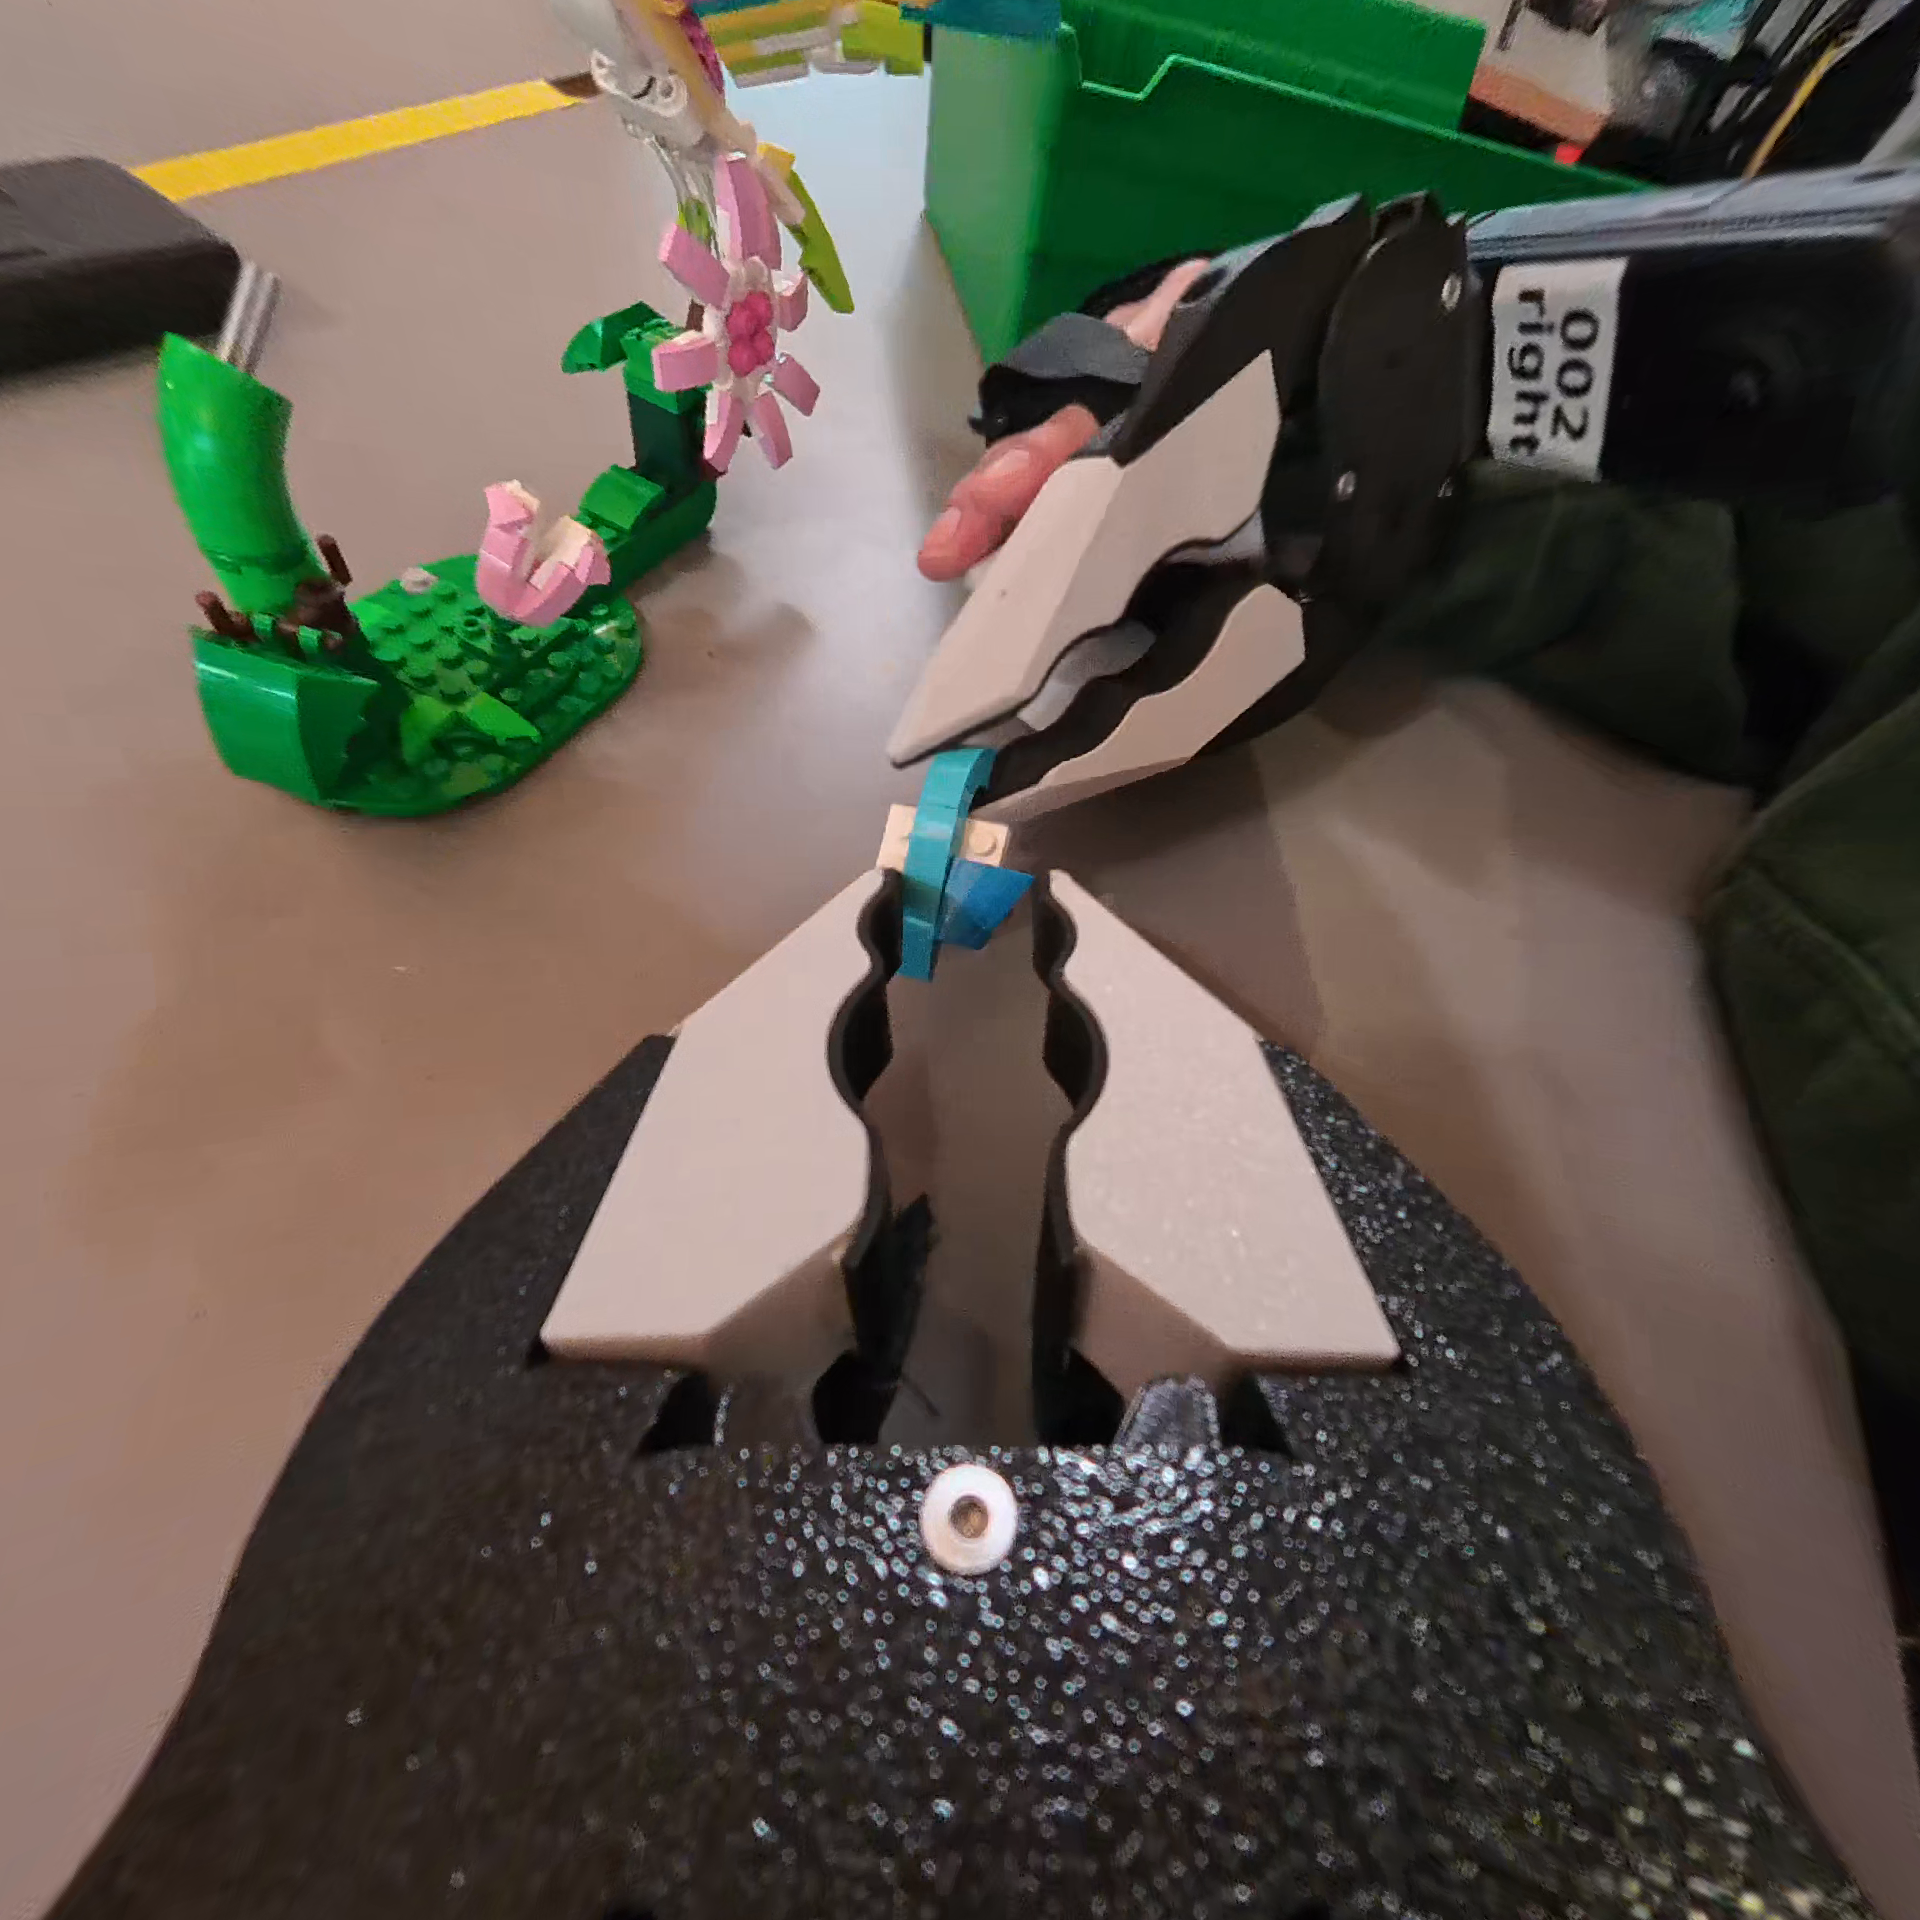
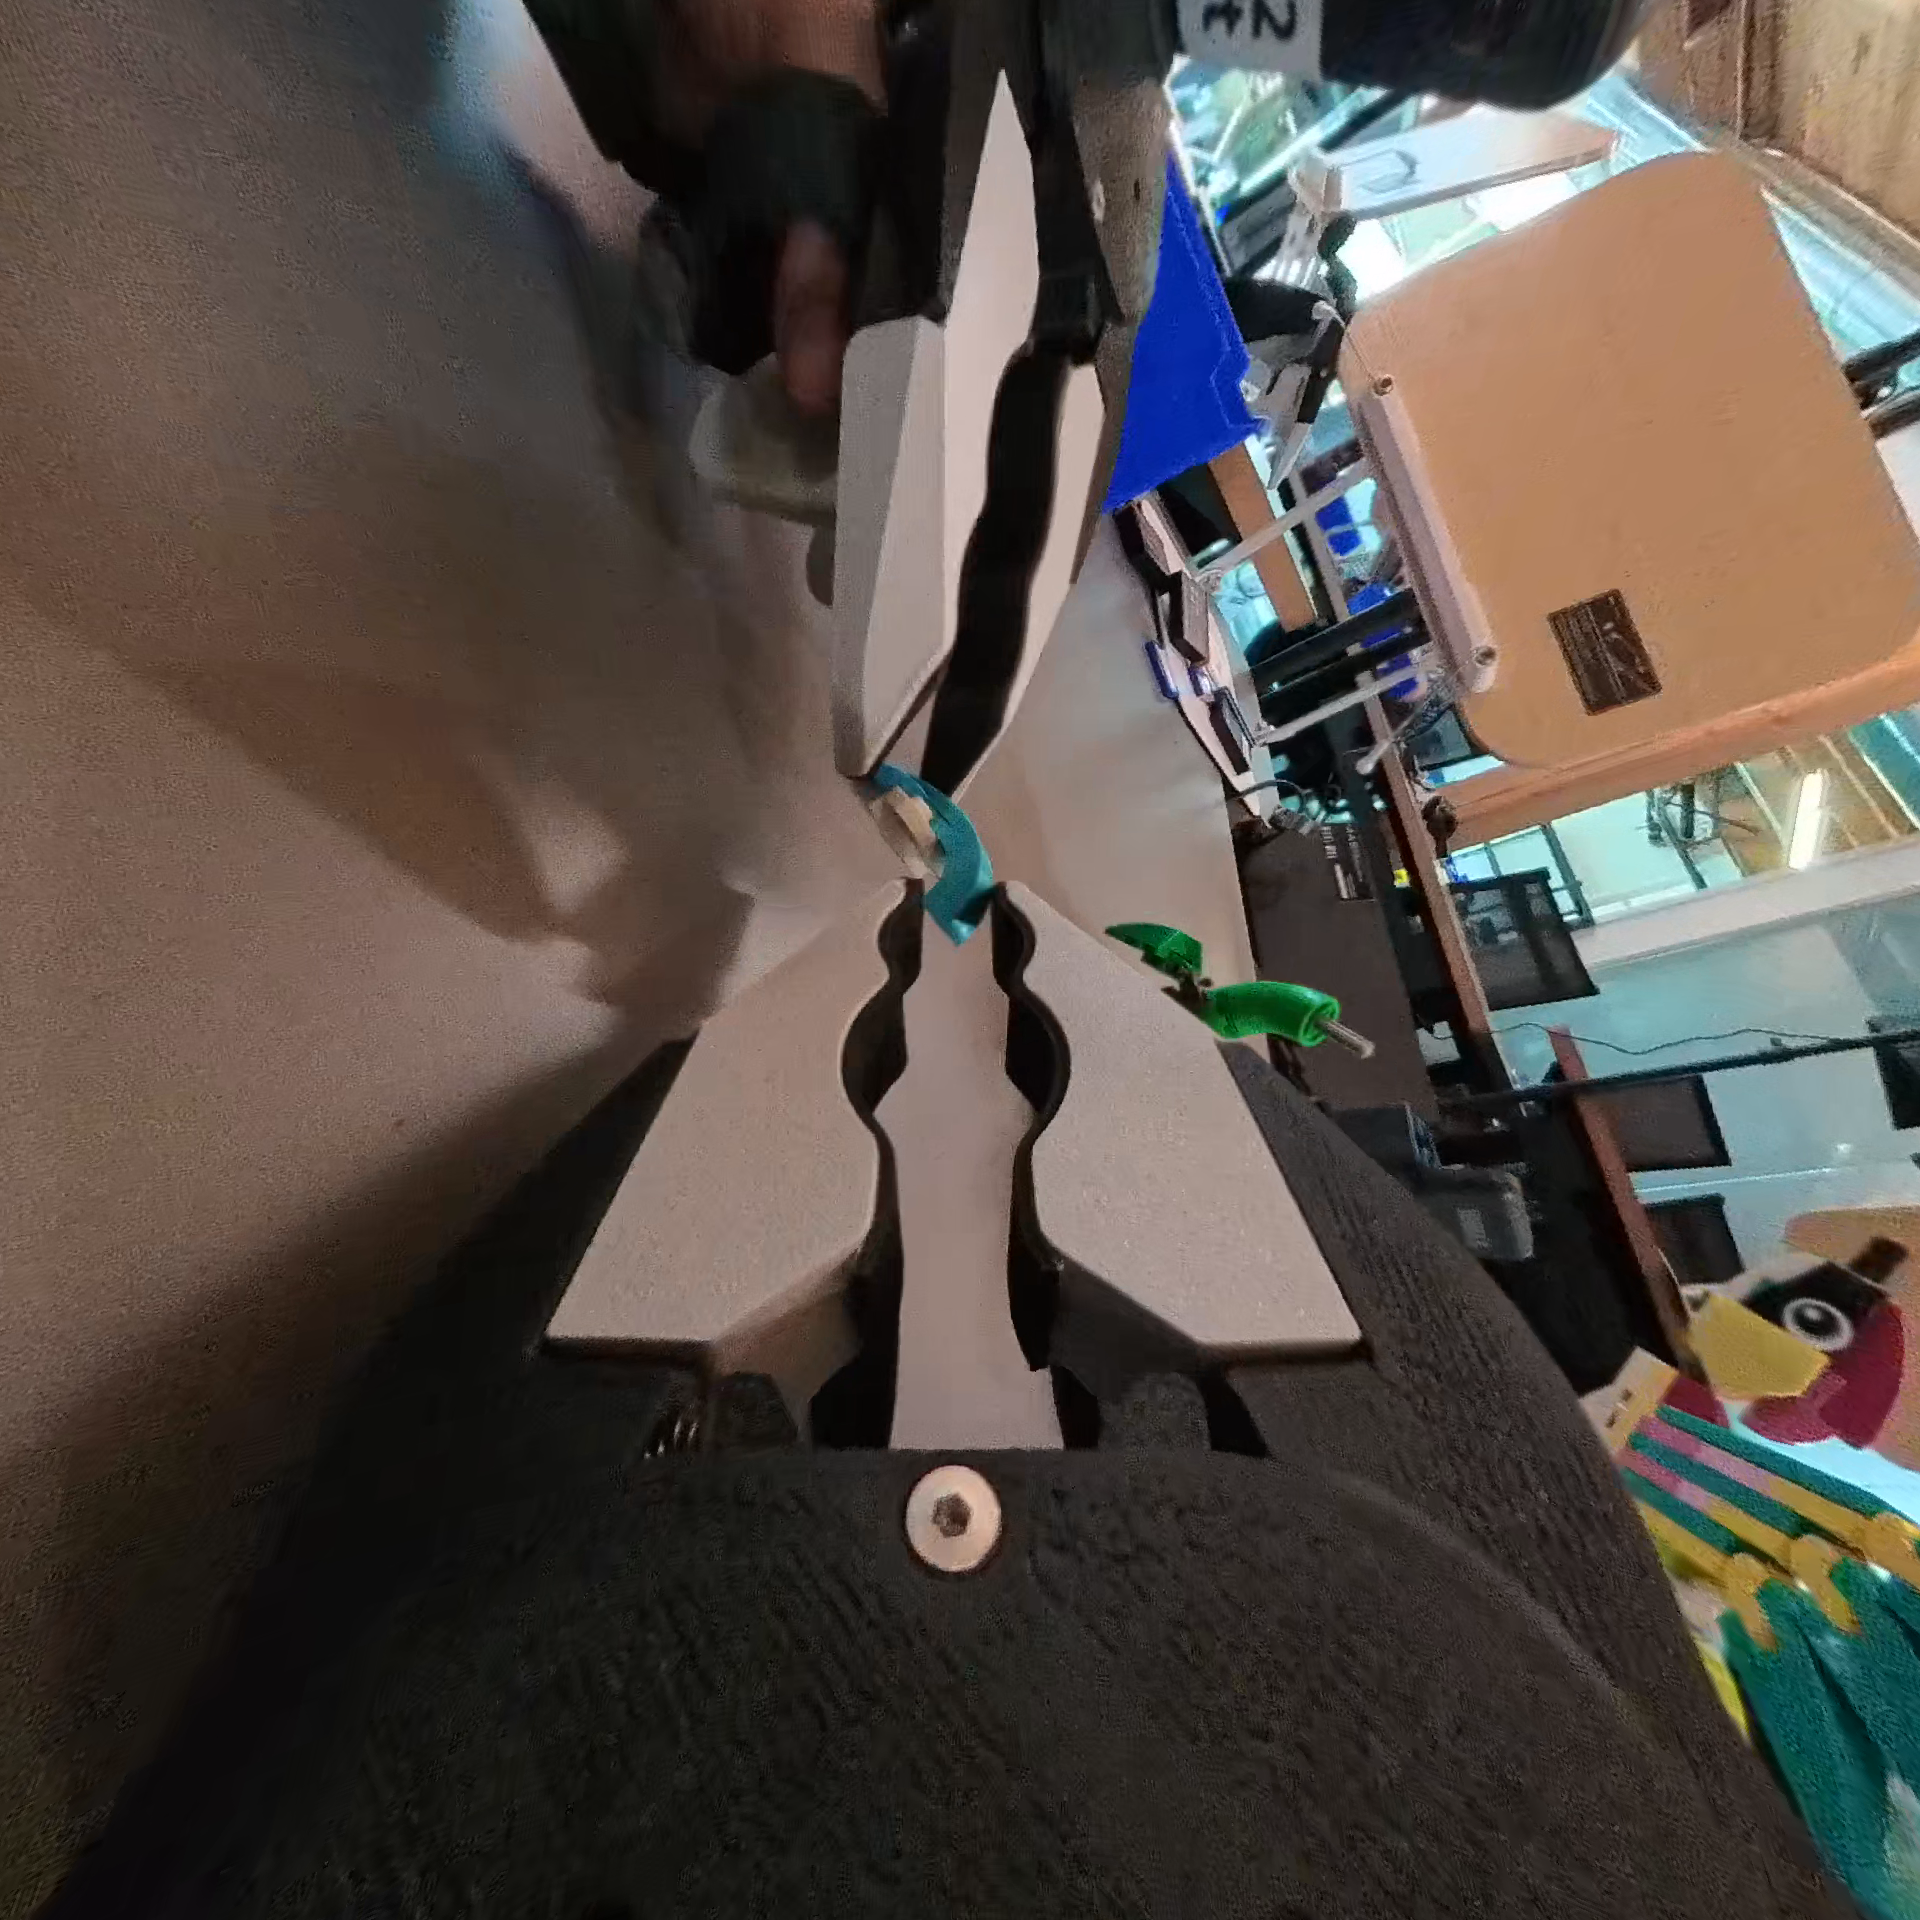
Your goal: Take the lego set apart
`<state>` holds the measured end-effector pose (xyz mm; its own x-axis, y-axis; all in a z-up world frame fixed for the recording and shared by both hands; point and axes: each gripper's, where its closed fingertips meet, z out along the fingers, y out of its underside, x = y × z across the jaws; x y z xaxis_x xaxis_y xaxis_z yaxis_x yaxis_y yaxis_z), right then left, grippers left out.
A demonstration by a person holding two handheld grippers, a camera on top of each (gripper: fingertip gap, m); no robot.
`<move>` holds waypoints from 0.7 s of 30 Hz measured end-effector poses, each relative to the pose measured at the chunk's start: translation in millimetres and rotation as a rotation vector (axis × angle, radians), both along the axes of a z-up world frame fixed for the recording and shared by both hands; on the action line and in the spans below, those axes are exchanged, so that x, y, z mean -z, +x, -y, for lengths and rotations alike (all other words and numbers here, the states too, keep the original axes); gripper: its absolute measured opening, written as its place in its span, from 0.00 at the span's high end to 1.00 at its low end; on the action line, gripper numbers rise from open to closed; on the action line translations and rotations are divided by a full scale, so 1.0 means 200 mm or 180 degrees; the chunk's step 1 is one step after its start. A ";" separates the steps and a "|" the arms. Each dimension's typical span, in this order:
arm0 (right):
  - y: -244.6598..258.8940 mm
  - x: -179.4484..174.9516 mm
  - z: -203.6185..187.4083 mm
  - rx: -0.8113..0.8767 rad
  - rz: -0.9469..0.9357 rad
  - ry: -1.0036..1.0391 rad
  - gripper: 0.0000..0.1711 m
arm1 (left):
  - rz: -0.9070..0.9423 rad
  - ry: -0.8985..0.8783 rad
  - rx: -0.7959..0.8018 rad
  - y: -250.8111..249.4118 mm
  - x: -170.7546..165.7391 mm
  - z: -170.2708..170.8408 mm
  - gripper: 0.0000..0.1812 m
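Teal piece (image 1: 940,873) held between opposed tips, clear of the table (image 1: 312,1039).
Left gripper (image 1: 966,894) narrowly parted, tips pinching the piece's near end; right gripper (image 1: 961,769), from far right, nearly closed on its far end. Long axis running near to far, between the two. White plate (image 1: 987,840) crossing mid-piece. Green base (image 1: 436,707) well apart at far left, bin (image 1: 1195,156) far behind; open room for pulling apart.

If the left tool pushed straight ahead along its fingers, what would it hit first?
The left tool already has the small teal lego piece at its fingertips; straight beyond that it would likely meet the right tool gripping the piece's far end, though depth is uncertain.
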<state>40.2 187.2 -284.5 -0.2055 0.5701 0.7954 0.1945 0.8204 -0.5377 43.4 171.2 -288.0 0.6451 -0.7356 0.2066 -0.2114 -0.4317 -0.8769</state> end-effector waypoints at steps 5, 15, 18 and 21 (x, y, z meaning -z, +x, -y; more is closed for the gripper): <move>-0.01 -0.02 -0.02 0.0117 0.0001 -0.0152 0.95 | 0.0023 0.0281 -0.0113 0.00 -0.04 -0.03 0.82; -0.01 -0.03 -0.02 0.0179 0.0015 -0.0544 0.95 | -0.1605 0.1710 -0.0247 -0.02 -0.05 -0.08 0.86; -0.01 -0.06 -0.03 0.0183 -0.0044 -0.0821 0.95 | -0.1424 0.1649 -0.0284 -0.01 -0.07 -0.08 0.92; -0.01 -0.07 -0.03 0.0146 -0.0062 -0.1051 0.95 | -0.1279 0.1627 -0.0309 -0.01 -0.09 -0.08 0.93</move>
<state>38.5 193.7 -270.1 -0.1602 0.8060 0.5698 0.2142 0.5919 -0.7770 41.6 186.5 -271.0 0.6675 -0.6117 -0.4245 -0.5464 -0.0151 -0.8374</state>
